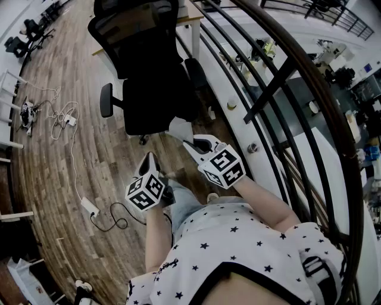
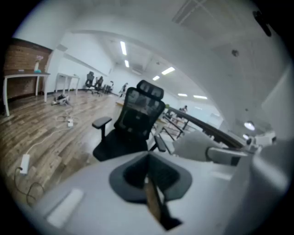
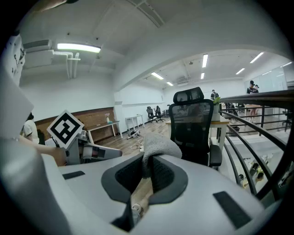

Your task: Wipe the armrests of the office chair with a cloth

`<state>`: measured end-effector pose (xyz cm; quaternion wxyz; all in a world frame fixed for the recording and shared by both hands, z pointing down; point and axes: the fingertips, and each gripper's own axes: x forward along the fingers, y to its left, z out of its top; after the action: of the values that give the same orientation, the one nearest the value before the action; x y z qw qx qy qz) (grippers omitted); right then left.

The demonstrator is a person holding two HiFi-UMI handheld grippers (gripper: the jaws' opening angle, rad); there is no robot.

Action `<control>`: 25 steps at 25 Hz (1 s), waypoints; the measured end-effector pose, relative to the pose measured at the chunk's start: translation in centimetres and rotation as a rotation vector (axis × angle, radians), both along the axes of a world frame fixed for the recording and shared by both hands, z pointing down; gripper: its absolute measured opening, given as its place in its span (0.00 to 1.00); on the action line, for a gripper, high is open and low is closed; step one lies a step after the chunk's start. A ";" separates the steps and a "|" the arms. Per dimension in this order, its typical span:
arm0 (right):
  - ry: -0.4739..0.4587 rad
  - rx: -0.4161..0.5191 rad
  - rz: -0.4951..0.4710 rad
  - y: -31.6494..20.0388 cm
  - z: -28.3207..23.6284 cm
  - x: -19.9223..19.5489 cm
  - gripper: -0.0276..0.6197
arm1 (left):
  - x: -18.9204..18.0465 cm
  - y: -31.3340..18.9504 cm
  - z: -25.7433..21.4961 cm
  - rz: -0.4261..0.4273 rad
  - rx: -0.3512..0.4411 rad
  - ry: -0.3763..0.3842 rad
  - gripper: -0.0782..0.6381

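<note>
A black mesh office chair [image 1: 153,71] stands on the wood floor ahead of me, with one armrest [image 1: 106,99] at its left and the other armrest [image 1: 196,72] at its right. My right gripper [image 1: 191,143] is shut on a pale grey cloth [image 1: 180,128], just short of the seat's front edge. In the right gripper view the cloth [image 3: 158,146] bulges out above the shut jaws of the right gripper [image 3: 149,161]. My left gripper [image 1: 150,159] hangs lower left, shut with nothing in it. The left gripper view has the chair [image 2: 133,131] beyond the left gripper [image 2: 148,158], and the cloth [image 2: 196,145] at right.
A dark metal railing [image 1: 280,77] runs along the right side, close to the chair. A white power strip [image 1: 89,207] and cables [image 1: 62,116] lie on the floor at left. A desk [image 1: 189,18] stands behind the chair. More chairs [image 1: 27,36] are far off.
</note>
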<state>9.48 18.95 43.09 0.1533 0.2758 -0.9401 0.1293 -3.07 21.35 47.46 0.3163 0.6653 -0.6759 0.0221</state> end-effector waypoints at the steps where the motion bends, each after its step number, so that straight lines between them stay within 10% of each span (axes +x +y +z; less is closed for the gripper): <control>1: -0.008 -0.013 0.007 0.8 -0.1 0.6 0.09 | 1.0 1.0 -0.5 0.004 0.007 0.007 0.12; 25: -0.048 0.000 -0.081 9.9 -1.4 3.3 0.09 | 6.1 11.0 -2.8 0.000 0.028 -0.065 0.12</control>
<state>12.81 28.89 41.65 0.1360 0.2341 -0.9539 0.1293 3.02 32.32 44.61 0.2850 0.6686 -0.6860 0.0343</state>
